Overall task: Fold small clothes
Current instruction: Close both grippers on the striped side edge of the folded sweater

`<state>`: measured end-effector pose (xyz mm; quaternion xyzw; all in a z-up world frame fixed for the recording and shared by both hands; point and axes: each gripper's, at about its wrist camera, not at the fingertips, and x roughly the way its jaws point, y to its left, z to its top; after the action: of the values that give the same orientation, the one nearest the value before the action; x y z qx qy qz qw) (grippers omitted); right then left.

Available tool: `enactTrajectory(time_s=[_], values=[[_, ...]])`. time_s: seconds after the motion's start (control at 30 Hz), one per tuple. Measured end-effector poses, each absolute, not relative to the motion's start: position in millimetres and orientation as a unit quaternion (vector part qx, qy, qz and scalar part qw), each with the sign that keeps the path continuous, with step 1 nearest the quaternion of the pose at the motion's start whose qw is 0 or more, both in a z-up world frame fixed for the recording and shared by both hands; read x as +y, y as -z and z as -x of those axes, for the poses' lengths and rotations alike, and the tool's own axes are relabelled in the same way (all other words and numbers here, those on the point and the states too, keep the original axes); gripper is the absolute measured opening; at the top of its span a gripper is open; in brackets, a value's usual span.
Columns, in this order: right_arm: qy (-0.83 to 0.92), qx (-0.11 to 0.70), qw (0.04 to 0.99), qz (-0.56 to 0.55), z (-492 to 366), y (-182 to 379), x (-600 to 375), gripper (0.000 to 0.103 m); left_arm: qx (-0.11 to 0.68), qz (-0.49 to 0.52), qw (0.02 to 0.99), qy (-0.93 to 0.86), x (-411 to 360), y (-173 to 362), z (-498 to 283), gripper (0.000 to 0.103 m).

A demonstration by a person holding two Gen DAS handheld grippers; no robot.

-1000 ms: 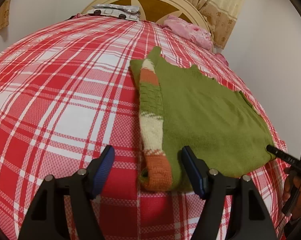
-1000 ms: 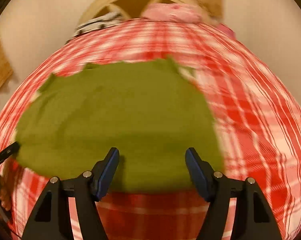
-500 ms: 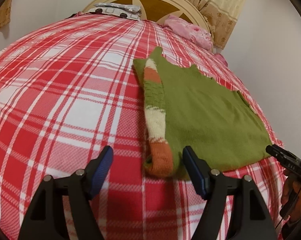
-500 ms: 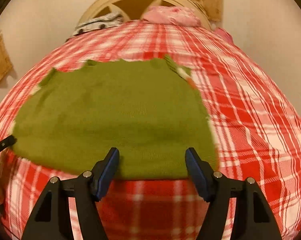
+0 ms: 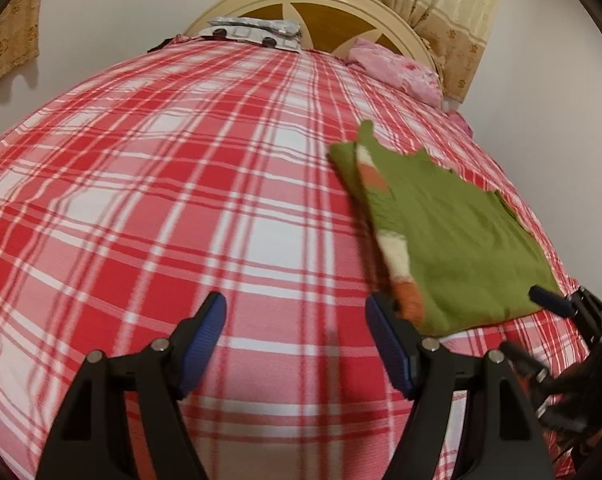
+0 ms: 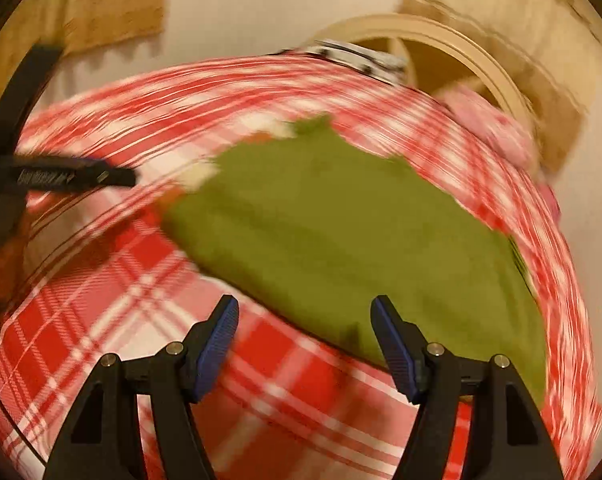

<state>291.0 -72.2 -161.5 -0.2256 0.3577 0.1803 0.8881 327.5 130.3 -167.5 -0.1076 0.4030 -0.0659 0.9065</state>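
Observation:
A small green knitted sweater (image 5: 453, 236) lies flat on the red plaid bedspread (image 5: 181, 200), its striped orange-and-cream sleeve (image 5: 397, 256) folded along its left edge. My left gripper (image 5: 297, 340) is open over bare bedspread, to the left of the sweater's near corner. The other gripper's blue-tipped finger shows at the sweater's right corner. In the blurred right wrist view the sweater (image 6: 341, 232) lies tilted ahead. My right gripper (image 6: 305, 340) is open just before its near hem, with nothing between the fingers. The left gripper's black finger (image 6: 73, 176) shows at the far left.
A cream and wood headboard (image 5: 325, 12) stands at the far end of the bed. A grey patterned pillow (image 5: 257, 32) and a pink cloth (image 5: 397, 68) lie against it. Curtains (image 5: 441, 4) hang behind. A white wall runs along the right side.
My left gripper has slid left, so the sweater's sleeve end is no longer between its fingers. My right gripper has swung sideways and rolled, and the sweater now looks tilted in its view.

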Motion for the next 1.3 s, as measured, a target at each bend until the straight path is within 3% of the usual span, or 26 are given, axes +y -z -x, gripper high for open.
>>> enactTrajectory(time_s=[0.47,0.57,0.9,1.3], values=[[-0.201,0.324,0.871,0.31,-298.0,188.3,22.4,0.068,0.408,0.101,0.902,0.103,150.3,153.9,-376.4,0.074],[-0.188,0.332,0.872,0.307,-304.9,194.7,20.6,0.057,0.413,0.127,0.894,0.121,151.8,154.7,-395.1,0.074],[-0.187,0.327,0.868,0.322,-304.2,201.0,26.4,0.038,0.43,0.141,0.873,0.181,103.2,159.2,-467.0,0.074],[-0.195,0.329,0.866,0.322,-305.7,200.2,26.7,0.038,0.456,0.154,0.85,0.216,79.6,184.3,-516.0,0.074]])
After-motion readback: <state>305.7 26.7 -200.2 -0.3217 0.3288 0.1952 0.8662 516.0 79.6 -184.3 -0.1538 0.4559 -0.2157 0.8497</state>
